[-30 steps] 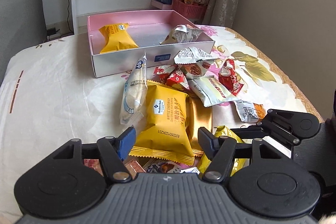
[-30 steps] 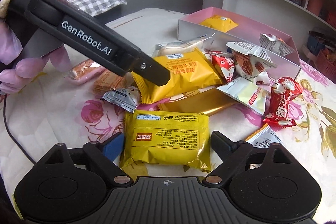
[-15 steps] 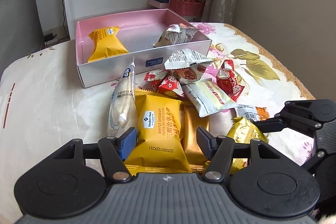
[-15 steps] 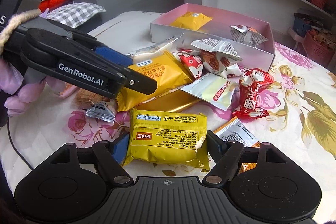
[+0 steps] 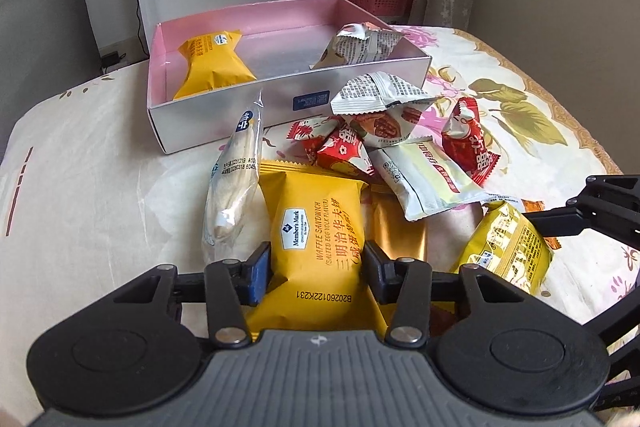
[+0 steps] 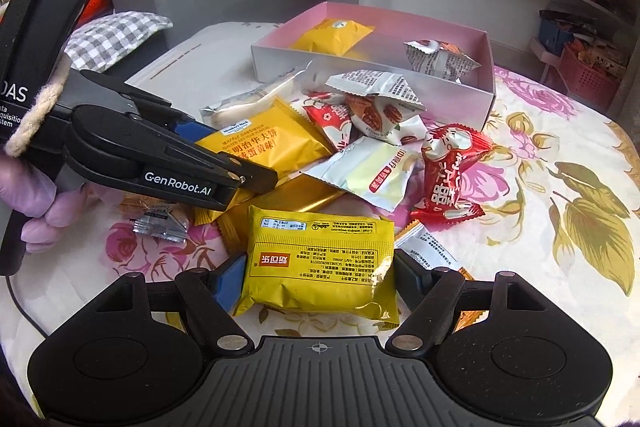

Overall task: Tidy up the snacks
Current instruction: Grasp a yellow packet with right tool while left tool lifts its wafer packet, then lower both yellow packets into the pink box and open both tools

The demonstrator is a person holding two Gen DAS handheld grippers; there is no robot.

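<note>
Left gripper (image 5: 316, 269) sits low over the snack pile, its two fingers pressed against both sides of an orange waffle pack (image 5: 318, 251), closed on it; the pack lies flat on the flowered tablecloth (image 5: 520, 99). Just left of that pack lies a clear-wrapped long bun (image 5: 234, 183), tilted toward the box. Behind, the pink box (image 5: 224, 119) holds an orange pack (image 5: 210, 65) at its left end and a silver pack (image 5: 360, 45) at its right. In front of the box: silver nut pack (image 5: 380, 107), small red packs (image 5: 340, 151), pale green pack (image 5: 424, 179), red candy bag (image 5: 472, 147). A gold wrapper (image 5: 396, 231) lies under the pile.

Right gripper (image 6: 320, 285) has its fingers wide, flanking a yellow pack (image 6: 320, 263); the blue left pad touches it, right-side contact is unclear, so grip cannot be told. The yellow pack rests on the tablecloth nearest the right gripper, just beside the gold wrapper. A small silver packet (image 6: 160, 225) lies under the left gripper.
</note>
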